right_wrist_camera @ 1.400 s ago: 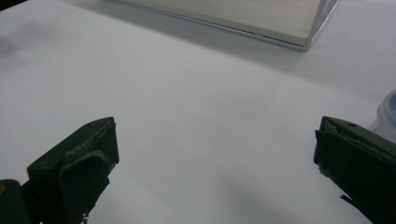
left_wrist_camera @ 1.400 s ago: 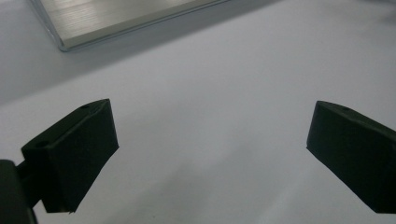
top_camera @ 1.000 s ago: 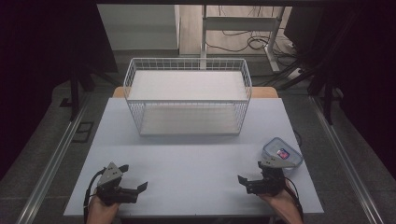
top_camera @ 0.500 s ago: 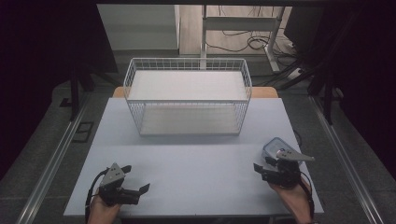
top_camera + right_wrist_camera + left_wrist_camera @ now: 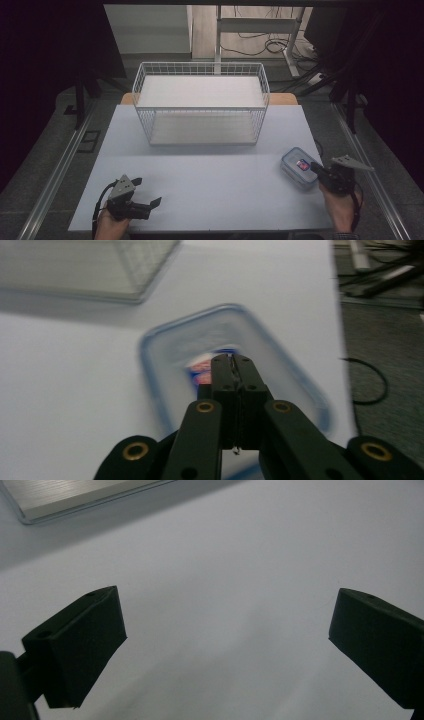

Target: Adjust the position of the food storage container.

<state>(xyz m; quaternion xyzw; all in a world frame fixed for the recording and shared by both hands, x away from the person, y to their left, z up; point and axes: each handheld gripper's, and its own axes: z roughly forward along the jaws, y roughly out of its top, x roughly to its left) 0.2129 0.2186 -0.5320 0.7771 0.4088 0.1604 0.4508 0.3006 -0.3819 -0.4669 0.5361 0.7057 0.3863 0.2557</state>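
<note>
At the lower right of the high view, the lidded plastic box lies on the table just left of the right gripper, its long axis slanting toward the lower right. That gripper's jaws, having just closed, are pressed together with nothing between them. The left gripper, at the lower left, stands wide open, well apart from the box.

A wire basket stands at the table's far middle; a lidded plastic container lies near its right edge.

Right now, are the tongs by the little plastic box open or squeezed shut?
Shut. The right tongs have their two black jaws pressed flat together with nothing between them, just above the plastic box; they have just been closing.
</note>
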